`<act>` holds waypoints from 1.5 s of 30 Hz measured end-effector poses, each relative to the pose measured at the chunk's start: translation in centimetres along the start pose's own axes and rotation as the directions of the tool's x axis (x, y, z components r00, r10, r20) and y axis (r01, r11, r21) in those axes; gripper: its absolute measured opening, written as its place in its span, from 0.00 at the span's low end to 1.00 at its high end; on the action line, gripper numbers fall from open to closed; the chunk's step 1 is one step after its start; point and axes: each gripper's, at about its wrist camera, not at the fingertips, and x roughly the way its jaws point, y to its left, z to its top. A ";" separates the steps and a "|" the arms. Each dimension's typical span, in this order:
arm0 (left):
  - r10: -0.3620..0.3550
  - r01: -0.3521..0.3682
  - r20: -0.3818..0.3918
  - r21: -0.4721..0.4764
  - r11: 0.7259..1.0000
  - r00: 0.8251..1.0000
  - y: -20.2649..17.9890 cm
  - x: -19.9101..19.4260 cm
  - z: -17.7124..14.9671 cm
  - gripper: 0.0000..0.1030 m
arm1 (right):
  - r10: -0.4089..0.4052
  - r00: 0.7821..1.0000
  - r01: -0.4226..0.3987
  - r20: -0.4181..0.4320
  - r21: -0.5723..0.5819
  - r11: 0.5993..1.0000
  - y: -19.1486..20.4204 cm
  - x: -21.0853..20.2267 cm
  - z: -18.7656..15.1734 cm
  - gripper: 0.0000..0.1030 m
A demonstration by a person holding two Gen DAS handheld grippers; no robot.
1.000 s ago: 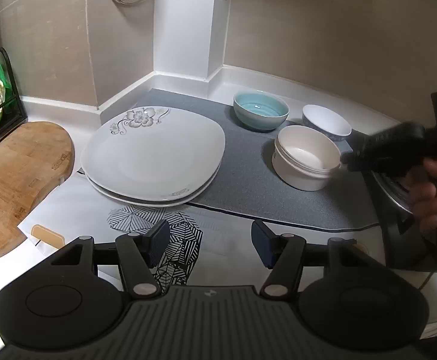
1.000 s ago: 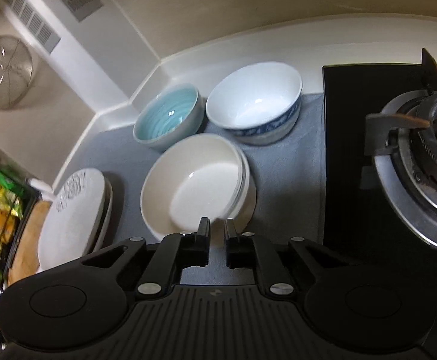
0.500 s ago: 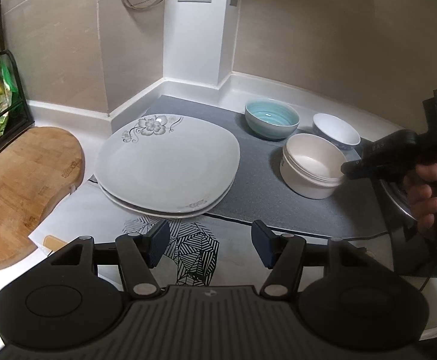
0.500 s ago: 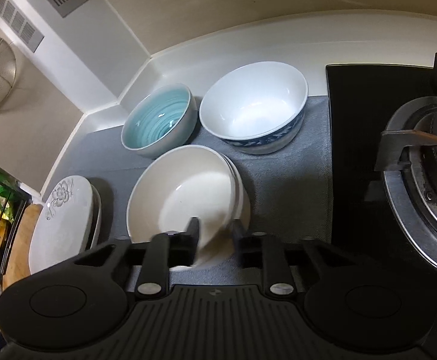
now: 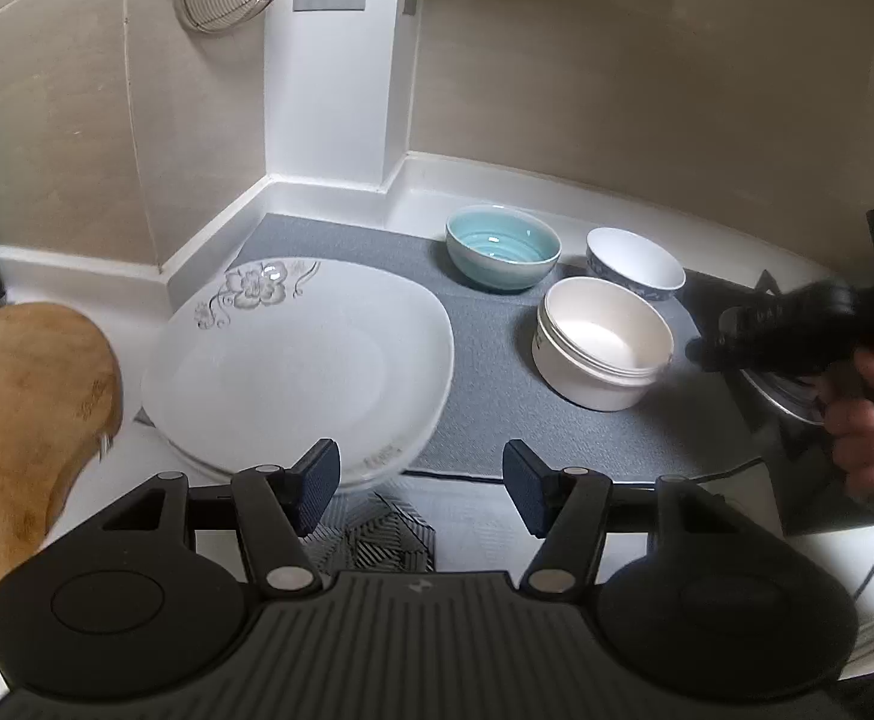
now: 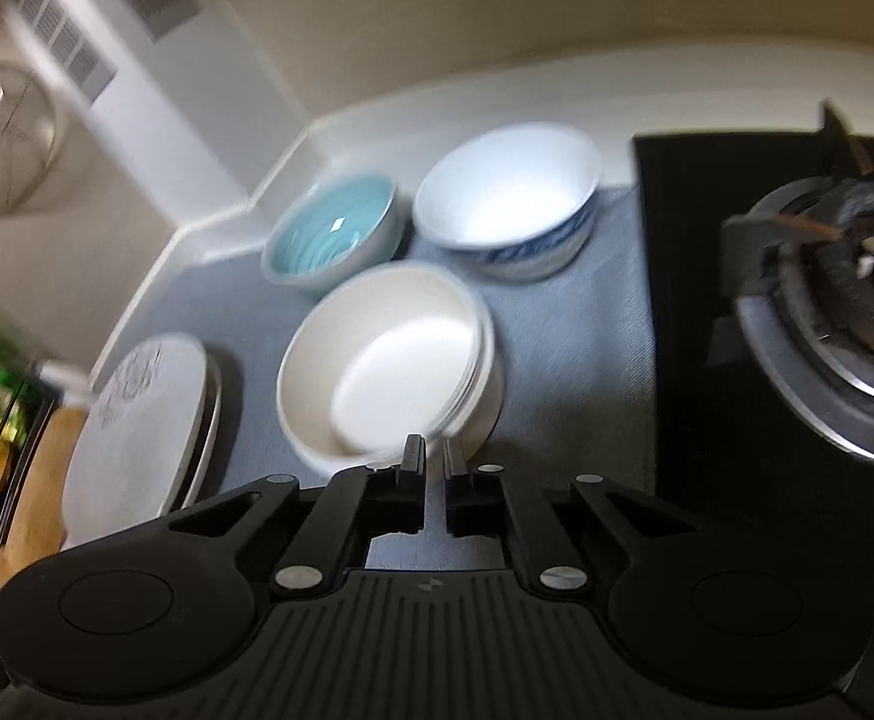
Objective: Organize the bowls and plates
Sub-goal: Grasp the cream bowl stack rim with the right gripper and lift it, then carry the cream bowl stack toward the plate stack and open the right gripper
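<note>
Textured grey mat [image 5: 497, 414] under glossy round bowls [image 5: 602, 342], squarish floral plates [image 5: 299, 360].

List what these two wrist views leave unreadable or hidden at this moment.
- Right wrist view: motion blur smears the floral plates and the packets at the left edge.
- Right gripper: nothing shows between its nearly shut jaws, in front of the cream bowls.
- Cream bowls: nested rims show, their number unclear.
- Left wrist view: cutting board blurred and cut by the left edge.
- Stove burner: mostly hidden by the hand.
</note>
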 end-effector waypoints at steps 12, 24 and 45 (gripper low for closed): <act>-0.048 0.048 0.004 -0.007 0.999 0.999 6.9 -1.1 0.1 0.64 | -0.133 0.991 0.128 0.021 0.153 0.980 0.8 3.1 2.6 0.56; -0.202 0.202 -0.018 0.005 0.979 0.979 7.9 0.0 -0.4 0.64 | -0.204 0.979 0.206 -0.032 0.194 0.959 2.9 1.6 -1.5 0.14; -0.113 0.117 -0.097 0.035 0.993 0.989 0.9 1.1 1.5 0.64 | -0.119 0.990 0.128 -0.072 0.149 0.980 2.5 -1.0 -4.9 0.27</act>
